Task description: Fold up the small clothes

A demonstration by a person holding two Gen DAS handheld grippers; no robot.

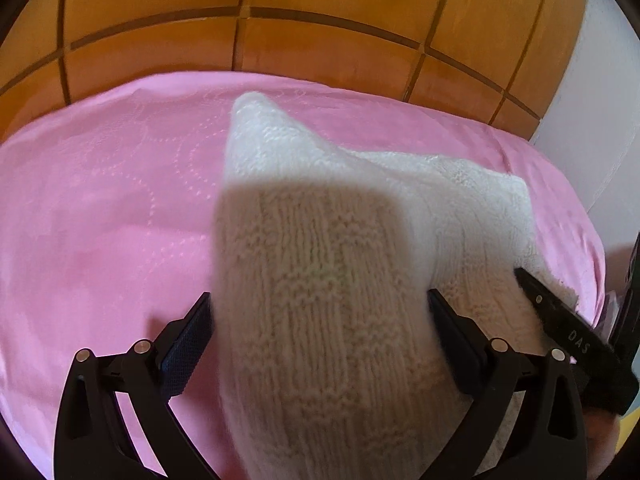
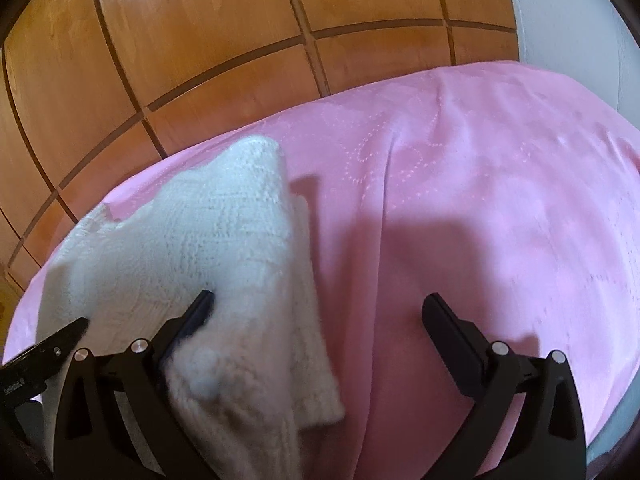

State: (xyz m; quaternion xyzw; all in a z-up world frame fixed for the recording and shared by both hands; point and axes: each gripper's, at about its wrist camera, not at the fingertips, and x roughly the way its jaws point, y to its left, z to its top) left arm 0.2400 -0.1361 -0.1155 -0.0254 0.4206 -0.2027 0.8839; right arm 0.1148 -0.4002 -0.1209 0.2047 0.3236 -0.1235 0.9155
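Note:
A small cream-white knitted garment lies partly folded on a pink bedcover. In the left wrist view my left gripper is open, its fingers on either side of a raised fold of the knit. A finger of the other gripper shows at the right against the knit. In the right wrist view the garment lies at the left. My right gripper is open, its left finger resting on the knit and its right finger over bare bedcover.
A wooden panelled wall or headboard stands behind the bed, also in the right wrist view. A pale wall is at the right. The bedcover's far edge curves along the wood.

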